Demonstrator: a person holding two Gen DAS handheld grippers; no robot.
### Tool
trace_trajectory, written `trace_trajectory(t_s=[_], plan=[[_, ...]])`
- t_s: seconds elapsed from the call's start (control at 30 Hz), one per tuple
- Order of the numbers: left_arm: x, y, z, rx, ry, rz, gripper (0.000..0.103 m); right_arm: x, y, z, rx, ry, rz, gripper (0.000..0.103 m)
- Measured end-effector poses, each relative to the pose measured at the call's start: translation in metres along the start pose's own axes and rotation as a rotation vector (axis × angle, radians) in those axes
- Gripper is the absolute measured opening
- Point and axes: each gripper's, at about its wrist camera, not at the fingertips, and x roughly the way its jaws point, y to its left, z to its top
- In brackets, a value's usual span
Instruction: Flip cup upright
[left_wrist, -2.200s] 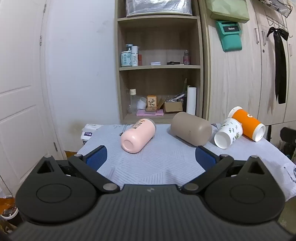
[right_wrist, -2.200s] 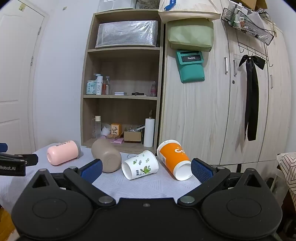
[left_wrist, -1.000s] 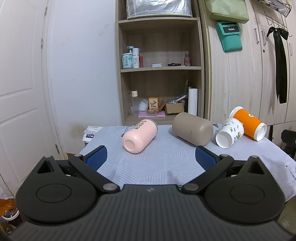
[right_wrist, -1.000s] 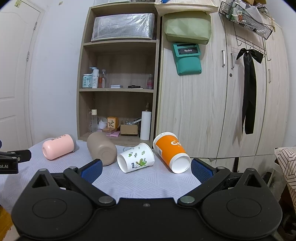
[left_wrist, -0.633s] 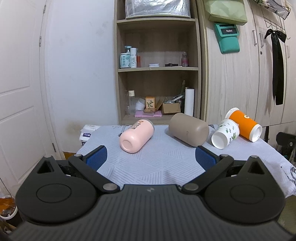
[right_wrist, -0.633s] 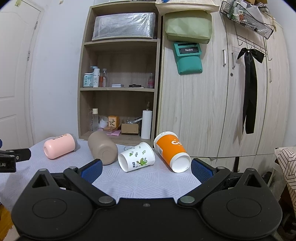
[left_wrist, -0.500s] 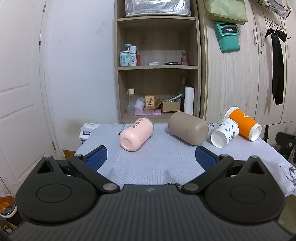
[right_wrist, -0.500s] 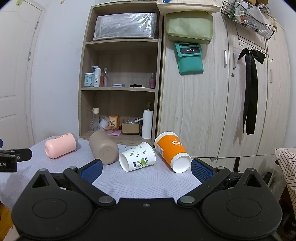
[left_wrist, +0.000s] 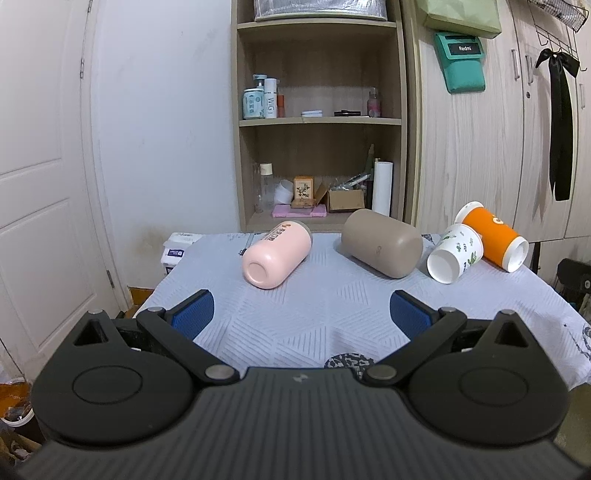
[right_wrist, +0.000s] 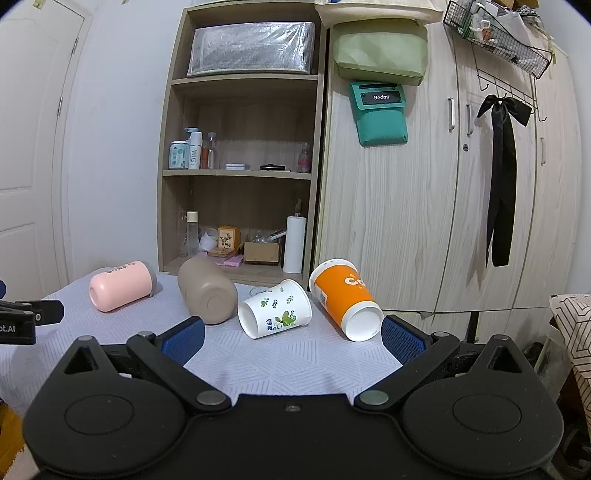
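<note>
Several cups lie on their sides on the cloth-covered table (left_wrist: 332, 317). In the left wrist view these are a pink cup (left_wrist: 277, 254), a taupe cup (left_wrist: 382, 243), a white leaf-print cup (left_wrist: 455, 253) and an orange cup (left_wrist: 493, 236). The right wrist view shows the pink cup (right_wrist: 122, 285), the taupe cup (right_wrist: 207, 290), the white cup (right_wrist: 275, 314) and the orange cup (right_wrist: 345, 302). My left gripper (left_wrist: 301, 317) is open and empty, short of the pink cup. My right gripper (right_wrist: 293, 338) is open and empty, short of the white cup.
A wooden shelf unit (left_wrist: 321, 122) with bottles and boxes stands behind the table. Wardrobe doors (right_wrist: 424, 206) are at the right. A white door (left_wrist: 40, 206) is at the left. The left gripper's edge shows at the far left in the right wrist view (right_wrist: 26, 317).
Both grippers have shifted slightly toward the table and stayed open. The cups have not moved.
</note>
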Motion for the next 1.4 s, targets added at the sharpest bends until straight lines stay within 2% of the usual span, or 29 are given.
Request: trace_trajectory(t_s=[0.7,0.77,0.87,1.03,1.13,1.27,1.33,1.4], plan=[[0.006,-0.005,0.002,0.012,0.056,-0.010,0.103,0.005,-0.002,0.002,-0.014,0.023,0.008,0.103],[0.004,-0.005,0.008,-0.006,0.066,-0.035,0.103,0.005,-0.004,0.004,-0.024,0.021,0.018,0.103],[0.005,-0.010,0.020,-0.032,0.090,-0.115,0.103,0.008,-0.007,0.008,-0.046,0.026,0.024,0.103],[0.024,-0.042,0.043,-0.010,0.181,-0.215,0.103,0.013,-0.019,0.020,-0.141,0.028,0.020,0.103],[0.044,-0.070,0.055,0.015,0.225,-0.251,0.103,0.021,-0.037,0.029,-0.156,0.050,0.054,0.103],[0.076,-0.107,0.076,0.016,0.227,-0.265,0.103,0.040,-0.066,0.039,-0.181,0.083,0.109,0.103],[0.092,-0.126,0.086,0.037,0.221,-0.255,0.103,0.049,-0.081,0.045,-0.187,0.080,0.099,0.103],[0.105,-0.142,0.096,0.047,0.225,-0.279,0.103,0.060,-0.096,0.051,-0.199,0.085,0.106,0.103]])
